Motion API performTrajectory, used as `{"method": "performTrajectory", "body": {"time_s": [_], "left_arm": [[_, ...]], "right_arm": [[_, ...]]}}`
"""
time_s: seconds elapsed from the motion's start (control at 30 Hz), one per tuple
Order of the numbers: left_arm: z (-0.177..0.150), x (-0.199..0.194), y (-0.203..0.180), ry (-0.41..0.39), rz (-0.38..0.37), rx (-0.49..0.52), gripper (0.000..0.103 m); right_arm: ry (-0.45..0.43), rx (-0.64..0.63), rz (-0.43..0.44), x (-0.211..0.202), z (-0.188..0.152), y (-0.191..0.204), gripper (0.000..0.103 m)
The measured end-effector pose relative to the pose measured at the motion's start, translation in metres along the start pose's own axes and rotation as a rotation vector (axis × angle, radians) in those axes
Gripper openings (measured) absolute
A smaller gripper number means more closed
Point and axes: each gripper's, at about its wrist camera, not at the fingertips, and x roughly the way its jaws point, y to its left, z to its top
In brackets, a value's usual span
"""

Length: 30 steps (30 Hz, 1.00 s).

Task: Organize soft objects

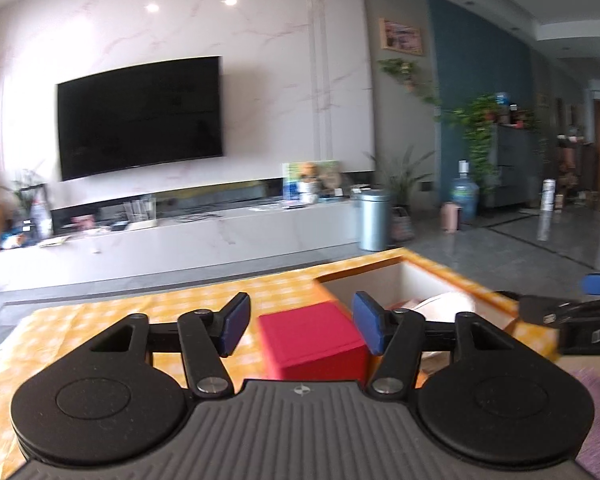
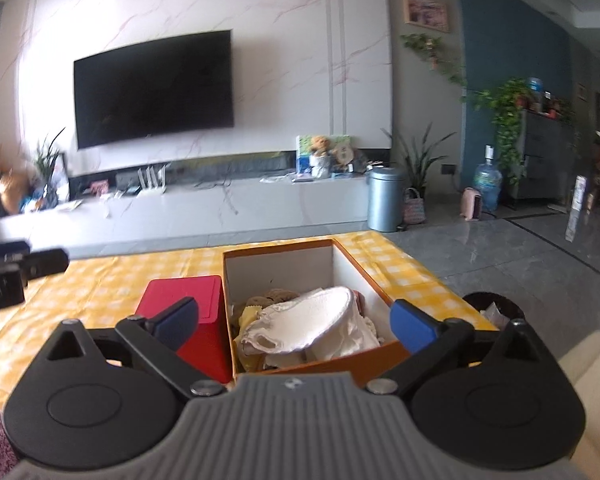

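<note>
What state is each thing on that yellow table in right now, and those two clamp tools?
Orange box: open, holding soft cloth items.
White cloth: crumpled on top inside the box.
Red box: closed, beside the orange box.
Left gripper: open, holding nothing.
Right gripper: open wide, holding nothing.

— Which colours are seen on the desk?
— A yellow-and-white checked cloth (image 2: pixel 112 280) is spread over it; a plain red box (image 2: pixel 188 312) and an orange-walled cardboard box with white inside (image 2: pixel 300 268) are set on it.
— And within?
— White and pale yellow fabric pieces (image 2: pixel 320 324) are seen.
</note>
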Motion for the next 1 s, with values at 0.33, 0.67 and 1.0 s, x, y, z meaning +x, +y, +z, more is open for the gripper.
{"method": "performTrajectory", "body": {"time_s": [0.33, 0.67, 1.0], "left_arm": [[-0.038, 0.013, 0.005, 0.105, 0.002, 0.005, 0.086], [-0.07, 0.02, 0.008, 0.252, 0.009, -0.002, 0.087], [-0.074, 0.02, 0.006, 0.274, 0.005, -0.007, 0.087]], "right_arm": [[0.054, -0.005, 0.029, 0.005, -0.049, 0.016, 0.1], [0.095, -0.011, 0.013, 0.024, -0.061, 0.02, 0.1], [0.099, 0.02, 0.001, 0.025, -0.063, 0.016, 0.1]]}}
